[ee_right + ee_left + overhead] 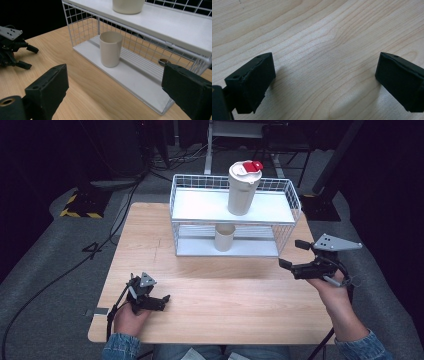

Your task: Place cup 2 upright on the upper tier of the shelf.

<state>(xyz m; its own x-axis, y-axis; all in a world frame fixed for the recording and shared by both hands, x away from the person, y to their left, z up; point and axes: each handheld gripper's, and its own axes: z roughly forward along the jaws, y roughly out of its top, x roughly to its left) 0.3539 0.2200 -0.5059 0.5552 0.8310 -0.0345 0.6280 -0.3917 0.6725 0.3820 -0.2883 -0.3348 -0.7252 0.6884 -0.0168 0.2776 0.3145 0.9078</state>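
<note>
Now both hand-held grippers stand open and empty near a white wire rack.

From the high view, the left hand-held gripper (157, 296) rests low on the worktop (225, 300); the right hand-held gripper (293, 254) hovers just beside the wire rack (287, 227), whose lower shelf holds a beige cup (224, 237), with a lidded tumbler (243, 187) on top. Left gripper view: jaws wide apart over bare wood grain. Right gripper view: jaws spread wide, aimed toward the beige cup (110, 49), which stands upright, well apart from them.
</note>
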